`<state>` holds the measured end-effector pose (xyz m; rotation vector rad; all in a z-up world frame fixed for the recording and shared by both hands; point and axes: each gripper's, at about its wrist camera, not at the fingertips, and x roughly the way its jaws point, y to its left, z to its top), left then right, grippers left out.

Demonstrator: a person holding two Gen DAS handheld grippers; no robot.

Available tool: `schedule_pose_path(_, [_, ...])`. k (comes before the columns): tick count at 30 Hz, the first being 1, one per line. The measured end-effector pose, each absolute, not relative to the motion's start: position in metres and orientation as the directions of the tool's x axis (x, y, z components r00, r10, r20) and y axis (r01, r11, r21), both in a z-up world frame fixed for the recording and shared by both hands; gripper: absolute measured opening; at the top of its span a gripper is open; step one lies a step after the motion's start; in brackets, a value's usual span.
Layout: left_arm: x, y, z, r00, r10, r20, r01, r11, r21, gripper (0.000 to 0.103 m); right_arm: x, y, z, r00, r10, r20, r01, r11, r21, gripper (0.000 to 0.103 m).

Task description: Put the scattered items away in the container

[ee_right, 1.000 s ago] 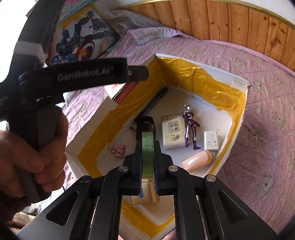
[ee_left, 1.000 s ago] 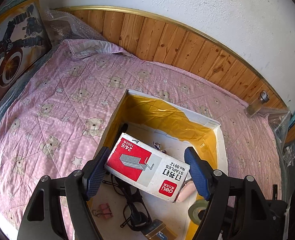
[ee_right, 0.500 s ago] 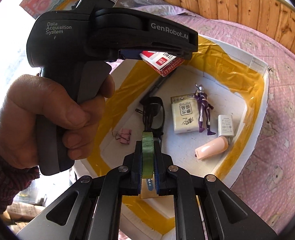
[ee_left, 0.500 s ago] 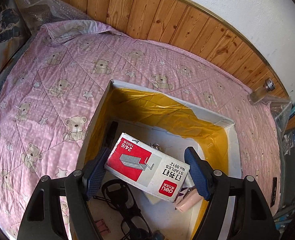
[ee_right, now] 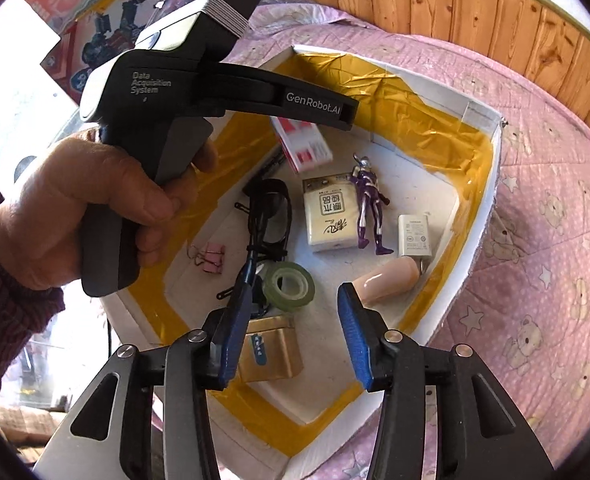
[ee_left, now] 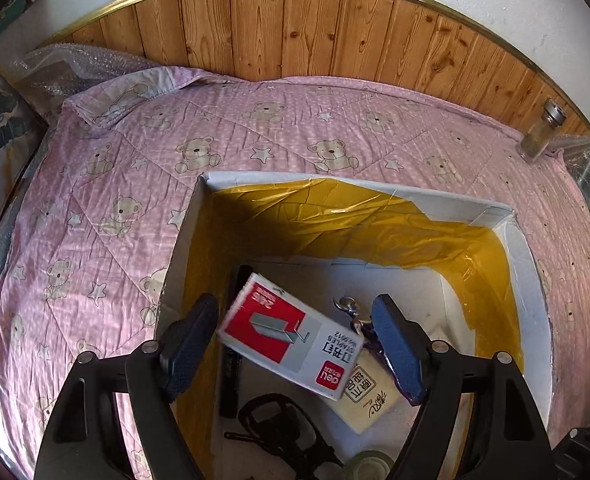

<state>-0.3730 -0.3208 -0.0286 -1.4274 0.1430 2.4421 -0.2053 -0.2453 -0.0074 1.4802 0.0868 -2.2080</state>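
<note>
Red-and-white staple box lies tilted between the spread left gripper fingers; right gripper gapes too.

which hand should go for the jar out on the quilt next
Right, probably: the jar stands right of the box, the right hand-held gripper is open and empty, and the left hand-held gripper is further left.

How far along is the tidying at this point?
Nearly done. The box already holds the tape roll, glasses, pink clip, figure and charger. Both the left gripper and right gripper are open; the staples box sits loose over the box interior. On the quilt, only a glass jar is visible outside.
</note>
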Motion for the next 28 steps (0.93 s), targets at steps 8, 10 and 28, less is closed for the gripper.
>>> schedule_pose_path(8, [-0.365,-0.321,-0.017,-0.449,0.230,-0.863,-0.301,-0.949,-0.096,0.080,-0.173,-0.245,0.011,-0.339,-0.364,-0.868,0.450,-0.873,0.190,0.051])
schedule_pose_path(10, [-0.356,-0.323,-0.008,-0.463,0.219,-0.859,-0.291,-0.953,-0.086,0.080,-0.161,-0.248,0.016,-0.342,-0.360,-0.868,0.477,-0.862,0.169,0.051])
schedule_pose_path(28, [-0.185,-0.366,0.068,-0.603,0.156,-0.782,-0.240,-0.971,-0.008,0.080,-0.115,-0.234,0.031,-0.367,-0.328,-0.871,0.448,-0.882,0.143,0.052])
